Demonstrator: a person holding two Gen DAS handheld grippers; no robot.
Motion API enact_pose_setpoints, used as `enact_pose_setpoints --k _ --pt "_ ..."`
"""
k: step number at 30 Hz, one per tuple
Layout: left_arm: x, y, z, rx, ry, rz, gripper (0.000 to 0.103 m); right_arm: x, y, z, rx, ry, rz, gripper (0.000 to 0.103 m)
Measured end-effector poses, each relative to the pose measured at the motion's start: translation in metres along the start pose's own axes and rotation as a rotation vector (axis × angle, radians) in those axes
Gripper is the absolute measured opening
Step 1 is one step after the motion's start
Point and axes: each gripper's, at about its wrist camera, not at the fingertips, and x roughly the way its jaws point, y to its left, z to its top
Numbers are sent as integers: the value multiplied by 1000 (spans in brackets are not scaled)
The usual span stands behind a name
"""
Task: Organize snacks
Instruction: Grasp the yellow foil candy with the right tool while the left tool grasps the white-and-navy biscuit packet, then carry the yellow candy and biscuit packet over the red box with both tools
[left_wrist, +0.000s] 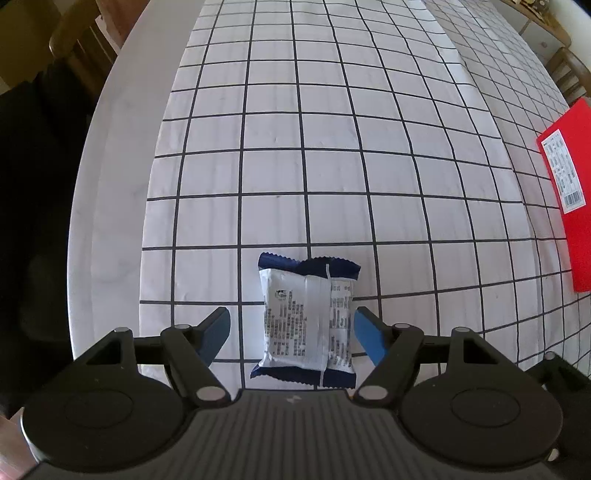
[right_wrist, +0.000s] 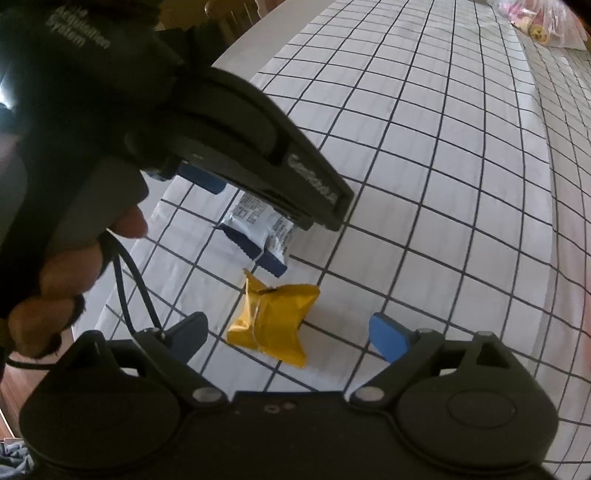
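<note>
A blue and white snack packet (left_wrist: 308, 321) lies on the checked tablecloth (left_wrist: 332, 147), printed back up. My left gripper (left_wrist: 291, 334) is open, its blue fingers on either side of the packet; the right finger is close to the packet's edge. In the right wrist view the same packet (right_wrist: 258, 232) lies partly under the left gripper body (right_wrist: 240, 140). A yellow snack packet (right_wrist: 273, 321) lies on the cloth just in front of it. My right gripper (right_wrist: 291, 336) is open, its fingers wide on either side of the yellow packet.
A red box (left_wrist: 569, 192) with a white label lies at the right edge of the cloth. The bare table rim (left_wrist: 107, 184) runs along the left, with wooden chairs (left_wrist: 77, 40) beyond. A pink bag (right_wrist: 543, 22) sits far back right.
</note>
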Motion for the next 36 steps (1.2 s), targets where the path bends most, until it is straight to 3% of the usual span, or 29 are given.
enact_pose_setpoints --k 9,11,15,19,31,36 --pt "12 -5 3 12 31 7 73 13 16 -2 -49 27 -25 75" --pt "13 -5 4 10 31 14 72 15 17 -3 -48 29 -33 67" --pt "14 -4 3 0 31 16 66 13 18 -4 -47 19 -41 56" --pt "10 -2 2 -20 24 6 50 10 16 -8 -27 11 -21 41" --pt "-5 10 -4 -93 -9 -3 45 -11 -25 -17 122 -40 -12 30" --pt "-22 13 -5 -108 -37 -30 45 -34 -55 -26 211 -108 -4 26"
